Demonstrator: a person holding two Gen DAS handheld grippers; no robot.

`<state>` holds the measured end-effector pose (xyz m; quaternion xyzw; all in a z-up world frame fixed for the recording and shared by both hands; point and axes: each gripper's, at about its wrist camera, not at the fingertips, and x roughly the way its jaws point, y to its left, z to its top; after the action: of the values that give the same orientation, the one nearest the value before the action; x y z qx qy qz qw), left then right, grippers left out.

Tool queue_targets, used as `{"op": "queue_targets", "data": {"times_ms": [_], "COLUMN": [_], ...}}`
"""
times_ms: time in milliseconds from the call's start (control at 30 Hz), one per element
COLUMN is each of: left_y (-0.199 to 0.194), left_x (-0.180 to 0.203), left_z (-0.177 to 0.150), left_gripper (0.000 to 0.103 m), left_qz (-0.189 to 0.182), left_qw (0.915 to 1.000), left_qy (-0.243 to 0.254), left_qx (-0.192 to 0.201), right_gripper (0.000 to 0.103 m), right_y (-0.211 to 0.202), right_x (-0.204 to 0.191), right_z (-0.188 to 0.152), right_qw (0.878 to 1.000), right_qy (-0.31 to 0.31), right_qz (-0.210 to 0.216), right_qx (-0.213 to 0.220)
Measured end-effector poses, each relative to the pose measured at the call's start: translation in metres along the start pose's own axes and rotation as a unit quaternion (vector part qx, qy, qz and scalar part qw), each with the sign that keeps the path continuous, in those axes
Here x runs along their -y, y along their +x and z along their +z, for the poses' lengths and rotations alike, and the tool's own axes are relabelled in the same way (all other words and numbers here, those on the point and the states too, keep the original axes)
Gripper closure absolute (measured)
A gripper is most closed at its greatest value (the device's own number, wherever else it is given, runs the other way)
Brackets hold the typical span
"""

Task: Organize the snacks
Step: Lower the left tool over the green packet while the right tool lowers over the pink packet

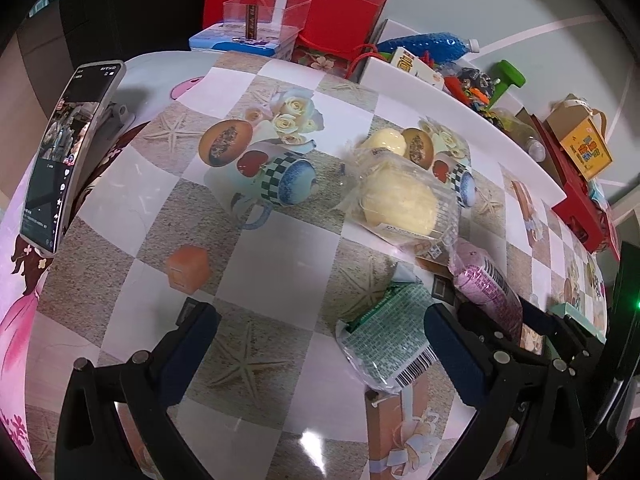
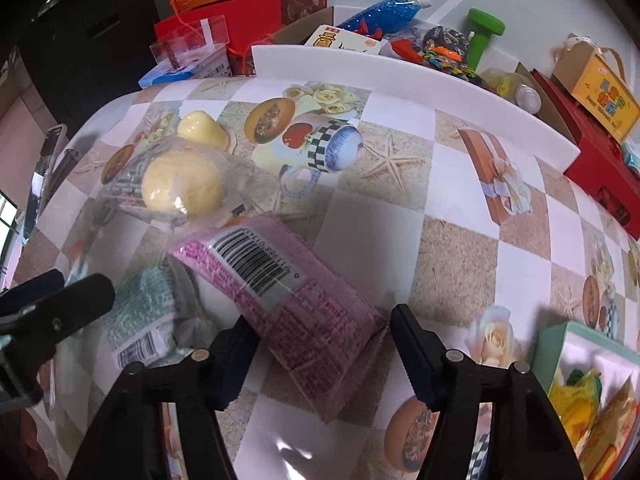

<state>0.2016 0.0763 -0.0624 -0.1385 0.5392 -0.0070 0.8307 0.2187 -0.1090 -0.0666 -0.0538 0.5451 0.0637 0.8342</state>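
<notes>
A pink snack packet [image 2: 288, 292] lies barcode up on the patterned tablecloth. My right gripper [image 2: 322, 340] is shut on its near end, a pad against each side. In the left wrist view the same pink packet [image 1: 486, 284] sits in the right gripper [image 1: 504, 316] at the right edge. My left gripper [image 1: 320, 324] is open above the cloth, with a green snack packet [image 1: 388, 336] lying just inside its right finger [image 1: 448, 336], untouched. A wrapped yellow bun [image 1: 400, 200] and a second yellow bun [image 1: 384, 140] lie farther back.
A teal box [image 2: 548, 344] holding snacks stands at the near right. A phone on a stand [image 1: 68, 152] is at the left. A white board [image 2: 400, 68] edges the back, with red boxes [image 1: 332, 16], a blue bottle and toys behind it. A small orange block [image 1: 188, 268] lies left.
</notes>
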Motion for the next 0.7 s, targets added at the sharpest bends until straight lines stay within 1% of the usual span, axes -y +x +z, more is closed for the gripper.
{"op": "queue_targets", "data": {"times_ms": [167,367,567,700], "left_y": [0.0,0.002,0.008,0.015], "left_x": [0.012,0.03,0.048,0.06], "left_z": [-0.004,-0.01,-0.017,-0.024], "left_gripper": [0.0,0.0,0.0,0.0], "left_qz": [-0.014,-0.034,-0.043,-0.036], "left_qw": [0.9996,0.9973,0.9924,0.9874], "left_qy": [0.024,0.064,0.111,0.147], "left_qx": [-0.006,-0.016,-0.033,-0.046], "right_gripper": [0.038,0.038,0.038,0.038], "right_y": [-0.009,-0.018,-0.024,-0.024], "right_x": [0.004,0.02,0.039,0.047], "right_z": [-0.019,-0.032,-0.05,-0.056], "right_qw": [1.0,0.999,0.996,0.995], "right_qy": [0.016,0.049,0.083,0.096], "right_qz": [-0.011,-0.016,-0.023,-0.03], "right_qx": [-0.001,-0.006,-0.013,-0.02]}}
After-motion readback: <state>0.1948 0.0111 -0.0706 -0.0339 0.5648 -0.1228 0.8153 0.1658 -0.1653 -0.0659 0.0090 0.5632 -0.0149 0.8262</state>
